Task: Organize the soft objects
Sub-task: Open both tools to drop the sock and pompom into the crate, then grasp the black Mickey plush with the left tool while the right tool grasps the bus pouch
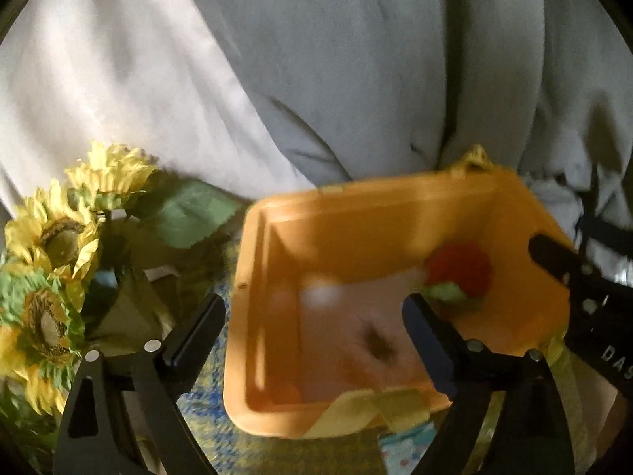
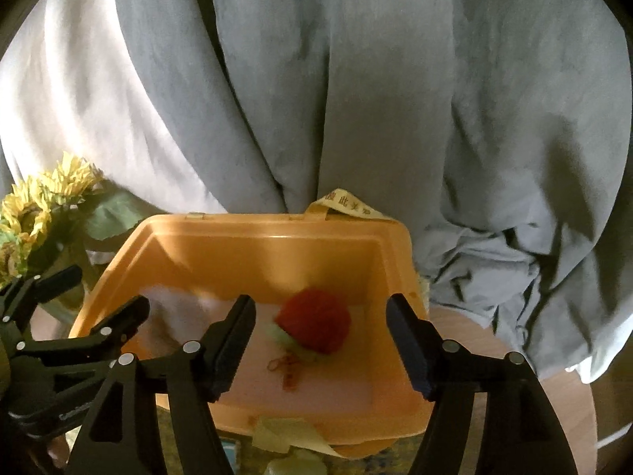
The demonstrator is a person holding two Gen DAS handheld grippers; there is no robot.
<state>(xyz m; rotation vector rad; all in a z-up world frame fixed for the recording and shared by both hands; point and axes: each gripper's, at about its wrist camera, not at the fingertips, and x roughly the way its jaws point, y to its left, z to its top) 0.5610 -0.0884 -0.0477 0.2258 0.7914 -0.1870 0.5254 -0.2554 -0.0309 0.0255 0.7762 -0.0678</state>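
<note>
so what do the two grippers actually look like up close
Both the left gripper and the right gripper are matte black, with angular arms bearing triangular cut-outs, round silver pivot pins and flat rectangular fingertip pads. The right one carries partly cut-off white lettering. No cables or sleeves show.

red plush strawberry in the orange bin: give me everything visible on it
The red strawberry looks soft and fuzzy, rounded, with a pale green leafy tuft at its lower left end. It lies on its side on the pale floor of the orange bin, toward the bin's right half, loose from both grippers. Thin orange loops, perhaps rubber bands, lie just in front of it. The left wrist view shows it blurred, near the right wall.
</note>
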